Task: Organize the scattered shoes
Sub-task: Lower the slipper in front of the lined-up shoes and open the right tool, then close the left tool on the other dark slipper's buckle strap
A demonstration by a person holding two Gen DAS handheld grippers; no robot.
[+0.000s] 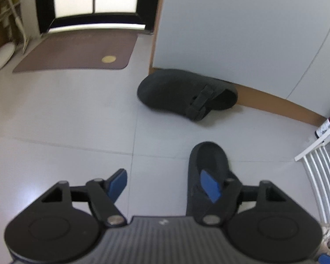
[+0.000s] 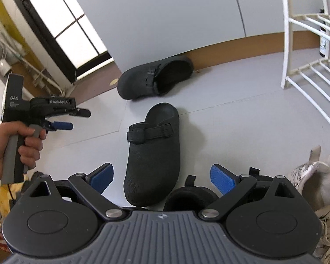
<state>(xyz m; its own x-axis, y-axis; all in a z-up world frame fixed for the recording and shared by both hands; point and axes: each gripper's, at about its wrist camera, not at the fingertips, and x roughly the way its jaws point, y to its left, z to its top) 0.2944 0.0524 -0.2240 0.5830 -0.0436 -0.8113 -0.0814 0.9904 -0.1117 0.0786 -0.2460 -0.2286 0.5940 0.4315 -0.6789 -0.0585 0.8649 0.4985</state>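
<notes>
Two clogs: both black, loose on the pale floor [image 2: 242, 110], apart from each other and pointing different ways.
Far clog [image 2: 155, 80]: on its side, its heel touching the brown skirting of the grey wall [image 2: 165, 11], opening turned outward.
Near clog [image 2: 154, 151]: sole down, toe toward the right gripper [image 2: 162, 176], strap across the middle, between the far clog and that gripper.
Right gripper: jaws spread wide, nothing between the pads; a third dark shoe [image 2: 190, 197] sits just under it, mostly hidden.
Left gripper [image 1: 165, 186]: jaws released and empty, held in a hand [image 2: 13, 151] off to the near clog's left; its right pad overlaps the near clog [image 1: 209, 160] in its own view, but contact cannot be told.
Rack risk: the white shoe rack [image 2: 308, 72] is made of thin bars; a clog set crooked could likely slip between them.
Grip risk: the soft upper may fold under the pads, letting the clog swing or drop.
Pairing risk: the hidden dark shoe could be mistaken for a mate.
Crowding risk: pale sneakers [image 2: 314, 182] lie near the right jaw and could get nudged.
</notes>
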